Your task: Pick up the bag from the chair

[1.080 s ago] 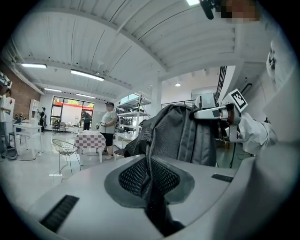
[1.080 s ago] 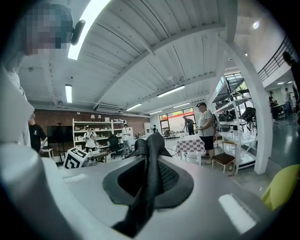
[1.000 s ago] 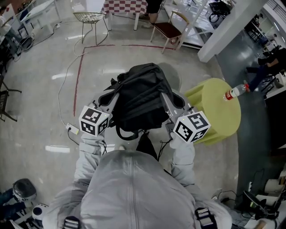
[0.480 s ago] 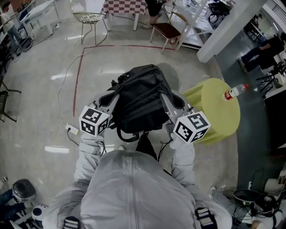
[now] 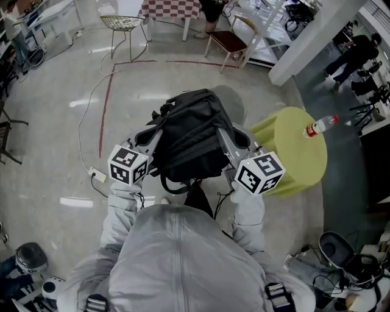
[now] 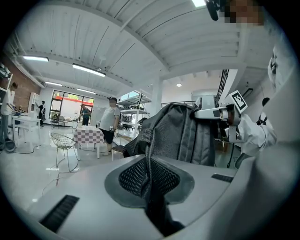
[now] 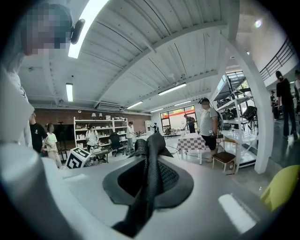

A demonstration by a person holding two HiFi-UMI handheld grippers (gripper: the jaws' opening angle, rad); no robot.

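Observation:
A black backpack (image 5: 192,137) hangs in the air in front of my chest, held from both sides. My left gripper (image 5: 151,133) is shut on a mesh strap (image 6: 149,171) at the bag's left side. The strap runs up between its jaws to the bag's body (image 6: 187,136). My right gripper (image 5: 229,138) is shut on the other mesh strap (image 7: 150,164) at the bag's right side. The yellow-green chair (image 5: 295,152) stands just right of the bag and below it, with a bottle (image 5: 321,125) lying on its seat.
A wire chair (image 5: 125,24), a checkered table (image 5: 170,8) and a wooden chair with a red seat (image 5: 230,40) stand at the back. A white pillar (image 5: 317,36) crosses the upper right. Red tape (image 5: 105,109) and a cable with a power strip (image 5: 99,175) lie on the floor at left.
Bag and both grippers have stayed almost where they were. A person at the far right has moved along, and dark gear has come into view at the bottom right.

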